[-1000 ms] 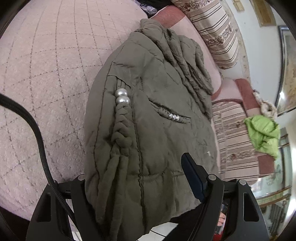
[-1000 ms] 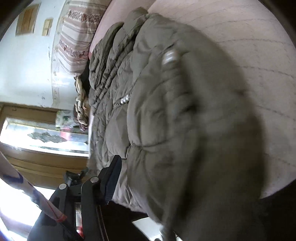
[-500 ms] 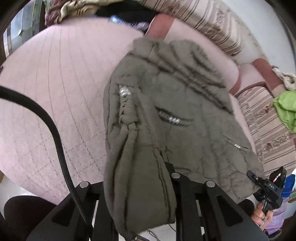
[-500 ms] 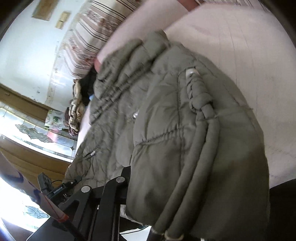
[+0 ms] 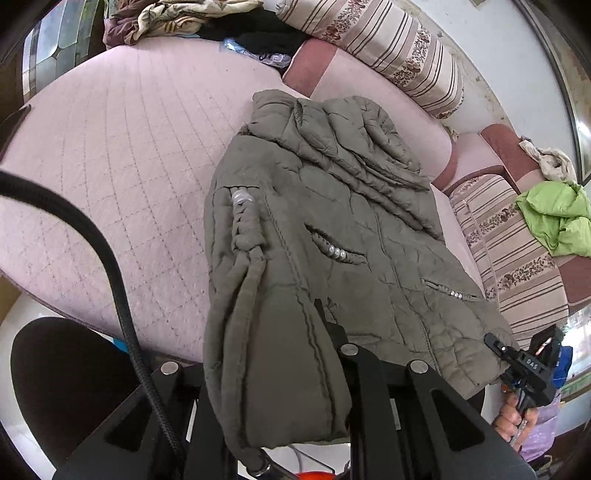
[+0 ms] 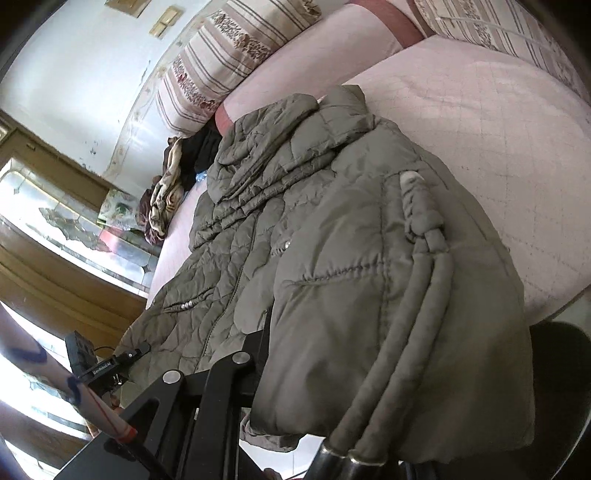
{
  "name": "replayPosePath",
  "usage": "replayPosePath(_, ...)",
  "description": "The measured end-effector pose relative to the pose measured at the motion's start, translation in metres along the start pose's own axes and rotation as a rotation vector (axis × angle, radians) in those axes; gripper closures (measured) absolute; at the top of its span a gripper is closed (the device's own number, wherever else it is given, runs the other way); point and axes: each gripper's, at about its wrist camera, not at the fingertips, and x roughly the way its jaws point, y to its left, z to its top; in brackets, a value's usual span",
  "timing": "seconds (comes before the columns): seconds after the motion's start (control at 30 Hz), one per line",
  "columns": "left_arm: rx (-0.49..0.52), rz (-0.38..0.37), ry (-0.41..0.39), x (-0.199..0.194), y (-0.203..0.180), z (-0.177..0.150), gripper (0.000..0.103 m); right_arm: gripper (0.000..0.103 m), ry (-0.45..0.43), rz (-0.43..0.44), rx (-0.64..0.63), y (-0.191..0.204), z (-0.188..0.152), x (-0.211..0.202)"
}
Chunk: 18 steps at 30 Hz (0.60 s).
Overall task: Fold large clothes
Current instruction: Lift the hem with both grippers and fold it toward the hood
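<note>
An olive quilted jacket (image 5: 332,236) lies on the pink quilted bed (image 5: 122,155), hood toward the pillows, hem hanging over the near edge. It has a braided cord with pearl beads (image 5: 243,221) and beaded pockets. My left gripper (image 5: 295,373) is shut on the hem corner, cloth draped over its jaws. My right gripper (image 6: 295,354) is shut on the jacket's (image 6: 332,229) hem too, with fabric and cords (image 6: 402,354) draped over its fingers.
Striped bolster pillows (image 5: 384,48) line the back. A pile of clothes (image 5: 177,14) lies at the far corner. A green garment (image 5: 554,218) rests on the striped sofa (image 5: 506,258). A black stool (image 5: 70,387) stands by the bed. A black cable (image 5: 110,280) crosses the left wrist view.
Both grippers have pulled back and up with the hem, so the jacket now shows at full length on the bed. The left jaws closed on the cloth.
</note>
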Motion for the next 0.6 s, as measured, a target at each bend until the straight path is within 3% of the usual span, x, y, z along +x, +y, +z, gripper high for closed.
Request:
replayPosePath(0.27,0.095,0.004,-0.161,-0.023,-0.050,0.073,0.087,0.085,-0.086,0.007,-0.113,0.051,0.073,-0.002)
replayPosePath(0.4,0.156,0.075,-0.247,-0.019,-0.079,0.123,0.087,0.085,-0.141,-0.009,-0.122,0.069,0.121,0.005)
replayPosePath(0.6,0.139,0.161,-0.278,0.015,-0.101,0.205,0.087,0.085,-0.181,-0.062,-0.132,0.090,0.191,0.036)
